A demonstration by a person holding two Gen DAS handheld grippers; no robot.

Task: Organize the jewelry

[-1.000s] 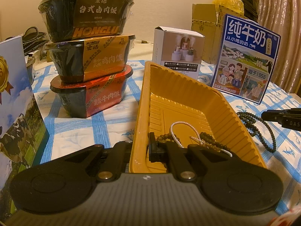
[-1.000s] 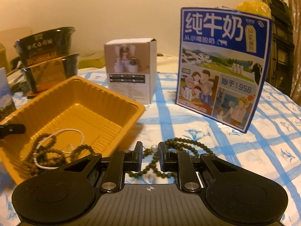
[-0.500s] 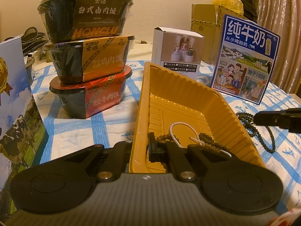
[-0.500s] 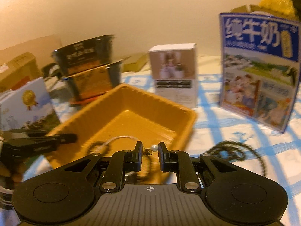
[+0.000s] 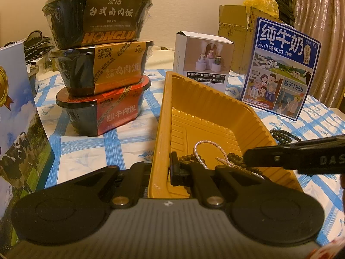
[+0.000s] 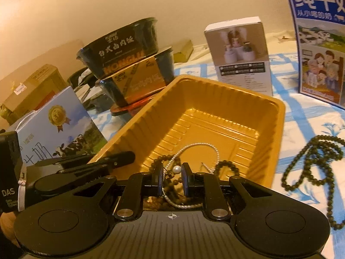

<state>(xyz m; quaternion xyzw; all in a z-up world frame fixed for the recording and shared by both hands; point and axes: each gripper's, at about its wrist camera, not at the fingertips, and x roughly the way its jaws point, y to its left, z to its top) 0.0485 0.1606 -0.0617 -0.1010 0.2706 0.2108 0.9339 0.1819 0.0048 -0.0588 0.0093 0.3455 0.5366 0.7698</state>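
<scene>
Left claw clamped the yellow tray's near rim, tilted downward; right claw hovered above, pinching a pearl pendant.

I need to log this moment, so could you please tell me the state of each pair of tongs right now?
Left tongs: closed on the yellow tray wall.
Right tongs: closed on a small pearl piece, above the tray.
</scene>
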